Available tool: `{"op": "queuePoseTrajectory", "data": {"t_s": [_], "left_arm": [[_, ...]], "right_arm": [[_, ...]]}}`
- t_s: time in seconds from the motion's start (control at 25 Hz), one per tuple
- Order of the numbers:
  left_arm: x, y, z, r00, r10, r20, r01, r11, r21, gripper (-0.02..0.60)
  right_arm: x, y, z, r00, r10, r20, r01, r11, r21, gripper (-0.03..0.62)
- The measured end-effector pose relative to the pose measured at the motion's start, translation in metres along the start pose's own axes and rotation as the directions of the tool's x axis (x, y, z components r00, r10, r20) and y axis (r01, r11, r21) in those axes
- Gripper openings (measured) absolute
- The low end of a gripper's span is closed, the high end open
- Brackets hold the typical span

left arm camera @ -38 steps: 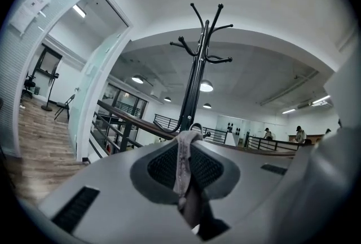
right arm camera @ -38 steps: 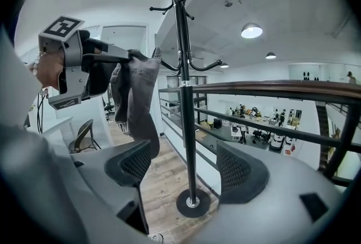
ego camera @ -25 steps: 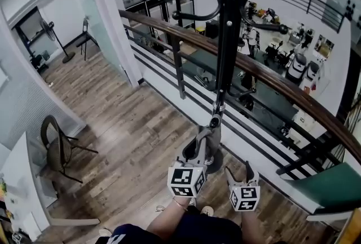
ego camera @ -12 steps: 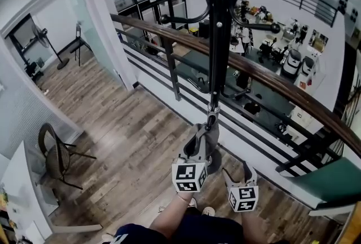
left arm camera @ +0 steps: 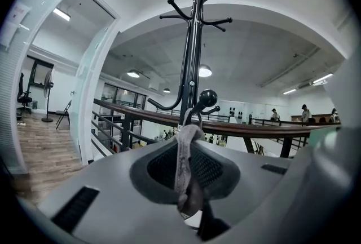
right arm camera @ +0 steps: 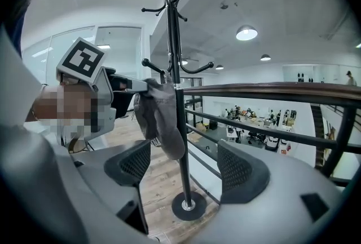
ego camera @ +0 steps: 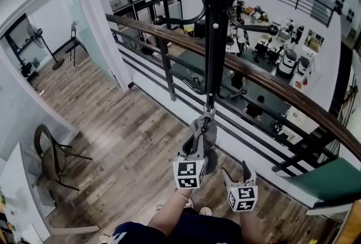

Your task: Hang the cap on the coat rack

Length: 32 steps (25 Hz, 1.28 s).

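My left gripper (ego camera: 197,144) is shut on the strap of a grey cap (ego camera: 205,131), held up against the pole of the black coat rack (ego camera: 215,40). In the left gripper view the strap (left arm camera: 181,147) runs up from the jaws (left arm camera: 187,186) toward a ball-tipped lower hook (left arm camera: 207,97); I cannot tell whether it is over the hook. The right gripper view shows the cap (right arm camera: 161,116) hanging beside the pole (right arm camera: 179,136), with the left gripper (right arm camera: 93,93) behind it. My right gripper (right arm camera: 186,165) stands open with nothing in it, low and to the right (ego camera: 234,172).
A wooden-topped railing (ego camera: 271,85) runs right behind the rack, with a drop to a lower floor beyond. The rack's round base (right arm camera: 189,205) sits on the wood floor. A chair (ego camera: 51,155) stands far left and a glass partition (ego camera: 84,17) at the back left.
The left gripper has carried the cap slightly up and closer to the rack's pole. The right gripper has hardly moved.
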State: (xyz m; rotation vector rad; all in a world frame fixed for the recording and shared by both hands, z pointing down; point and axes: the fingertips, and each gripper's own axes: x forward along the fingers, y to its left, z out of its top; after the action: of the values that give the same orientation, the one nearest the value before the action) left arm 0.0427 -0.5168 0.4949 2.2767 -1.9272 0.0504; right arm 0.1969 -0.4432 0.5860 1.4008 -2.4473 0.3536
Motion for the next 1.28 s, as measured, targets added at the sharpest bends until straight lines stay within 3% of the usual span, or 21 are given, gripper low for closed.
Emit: {"op": "queuePoseTrajectory", "data": {"t_s": [0.24,0.44,0.52,0.76,1.04,1.28], "left_arm": [[0.002,-0.001,-0.026,0.997,-0.020,-0.072,0.025,0.998,0.062,0.052],[-0.005,-0.006,-0.031,0.995,-0.071,-0.069,0.075,0.996,0.047,0.058],[-0.008,-0.007,-0.029,0.995,-0.084,-0.061,0.086,0.996,0.039,0.086],[-0.023,-0.013,-0.030,0.989,-0.143,-0.047,0.145,0.989,0.031,0.251],[-0.063,-0.002,-0.067,0.984,-0.132,-0.123,0.137,0.990,0.029,0.308],[-0.109,-0.003,-0.116,0.970,-0.140,-0.199,0.138,0.990,-0.023,0.318]], "right_arm": [[0.001,0.007,0.001,1.000,0.018,0.002,-0.018,1.000,-0.006,0.362],[-0.003,0.007,0.003,1.000,0.019,0.011,-0.019,1.000,-0.008,0.365],[-0.004,0.007,0.004,1.000,0.021,0.016,-0.020,1.000,-0.011,0.367],[-0.007,0.014,0.010,0.998,0.046,0.034,-0.045,0.998,-0.033,0.370],[-0.010,0.015,0.010,0.998,0.056,0.042,-0.055,0.998,-0.037,0.376],[-0.017,0.017,-0.006,0.998,0.055,0.018,-0.054,0.997,-0.046,0.377]]}}
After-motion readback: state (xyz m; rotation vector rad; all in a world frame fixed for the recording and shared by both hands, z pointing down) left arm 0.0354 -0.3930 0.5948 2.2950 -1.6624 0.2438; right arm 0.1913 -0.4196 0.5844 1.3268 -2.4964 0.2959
